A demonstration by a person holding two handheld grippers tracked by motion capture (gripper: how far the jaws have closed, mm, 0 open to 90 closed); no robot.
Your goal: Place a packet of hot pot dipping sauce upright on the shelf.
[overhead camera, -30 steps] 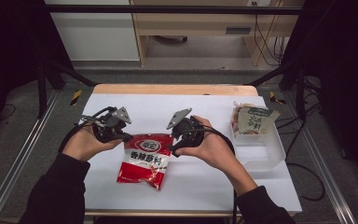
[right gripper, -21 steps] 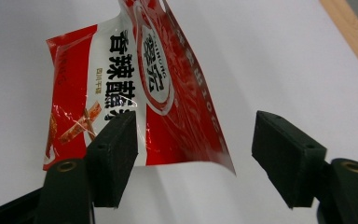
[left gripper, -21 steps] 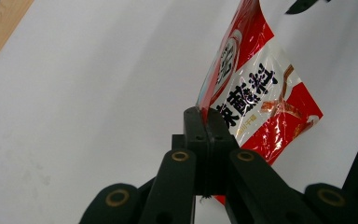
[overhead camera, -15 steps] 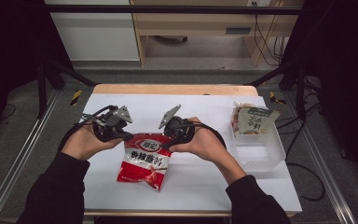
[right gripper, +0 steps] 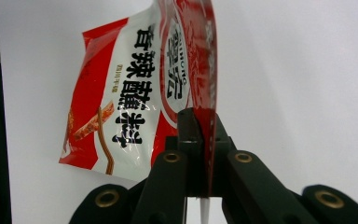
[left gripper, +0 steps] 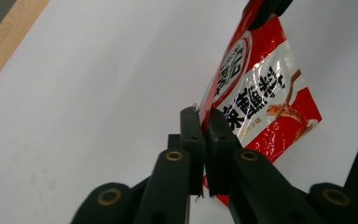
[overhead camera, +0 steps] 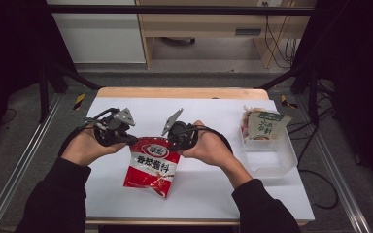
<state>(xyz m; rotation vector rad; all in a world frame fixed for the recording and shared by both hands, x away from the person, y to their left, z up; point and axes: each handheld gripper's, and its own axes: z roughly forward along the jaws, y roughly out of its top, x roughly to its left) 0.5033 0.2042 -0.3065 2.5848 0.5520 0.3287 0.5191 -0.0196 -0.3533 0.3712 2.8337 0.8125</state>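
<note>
We have the red packet (overhead camera: pixel 150 166) lifted over the white table (overhead camera: pixel 213 194), its top edge pinched at one corner by our left gripper (overhead camera: pixel 122 139) and at the other by our right gripper (overhead camera: pixel 174 141), whose jaws have just closed on it. We judge this the tear-open step; next we must pull the two corners apart while holding tight.

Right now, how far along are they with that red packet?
Done: both grippers have hold of the red packet. The left gripper is shut on one top corner, and the right gripper, whose jaws have just been closing, pinches the other. In hand: the packet hangs between them, its lower end on the white table. Left, I would guess: carrying it to the clear tub, where another packet already sits.
</note>
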